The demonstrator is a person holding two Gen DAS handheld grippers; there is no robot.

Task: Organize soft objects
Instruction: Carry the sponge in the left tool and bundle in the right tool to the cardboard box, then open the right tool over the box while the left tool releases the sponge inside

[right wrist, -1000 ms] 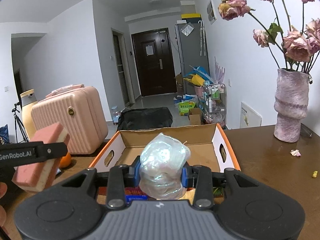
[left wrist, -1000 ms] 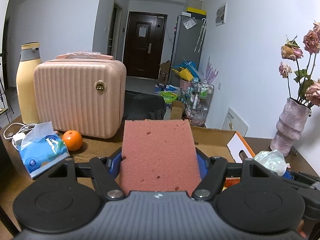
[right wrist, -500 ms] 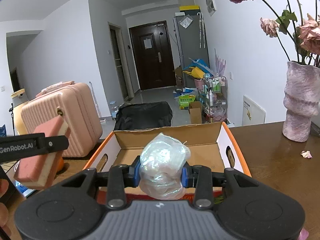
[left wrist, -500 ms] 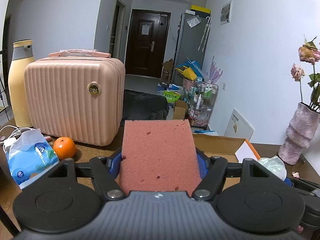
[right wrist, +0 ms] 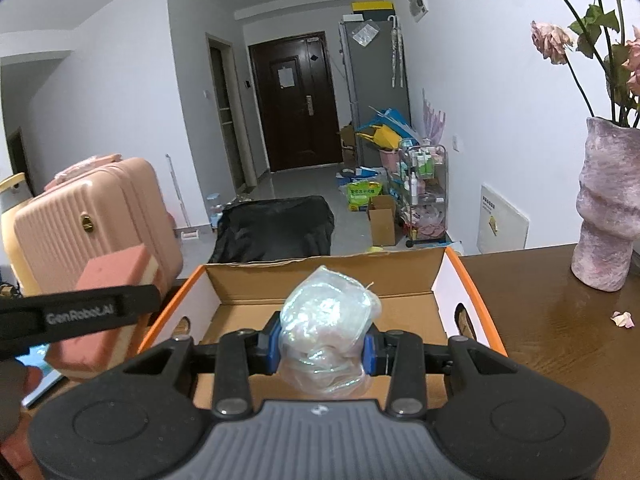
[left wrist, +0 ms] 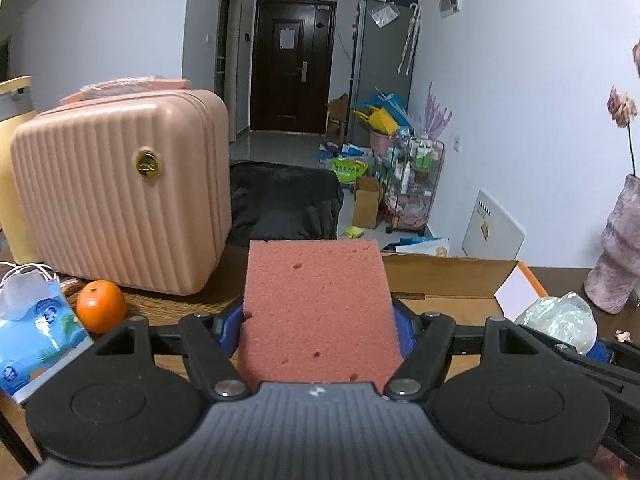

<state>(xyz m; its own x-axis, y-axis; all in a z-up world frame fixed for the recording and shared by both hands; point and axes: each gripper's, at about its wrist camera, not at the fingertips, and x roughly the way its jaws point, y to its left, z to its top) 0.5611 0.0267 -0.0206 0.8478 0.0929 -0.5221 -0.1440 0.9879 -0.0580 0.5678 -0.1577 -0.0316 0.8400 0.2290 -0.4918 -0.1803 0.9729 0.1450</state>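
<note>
left wrist view: my left claw (left wrist: 320, 320) is clamped on a pink sponge (left wrist: 318, 312), blue pads squeezing both its sides, and the sponge fills the middle of the frame. behind it, right of center, there's the back flap of a cardboard box (left wrist: 444, 276) with an orange edge. over on the left sits a pink suitcase (left wrist: 120, 196) on the wooden table (left wrist: 216, 292), with an orange (left wrist: 101, 306) just in front of it and a blue tissue pack (left wrist: 36, 332) at the lower left. at the lower right i can see my other claw's clear plastic bundle (left wrist: 560, 320), and a pinkish vase (left wrist: 618, 256) at the right edge.

right wrist view: my right claw (right wrist: 322, 346) is closed narrow on that crumpled clear plastic bundle (right wrist: 328, 328), dead center, held above the open cardboard box (right wrist: 444, 300), whose brown bottom shows behind and below it. at the left of the frame my left claw (right wrist: 120, 304) holds the sponge (right wrist: 116, 312) just outside the box's left wall. suitcase (right wrist: 92, 224) is in the mid left, vase (right wrist: 604, 216) with dried roses on the right, and a petal (right wrist: 622, 319) on the table (right wrist: 560, 320).
</note>
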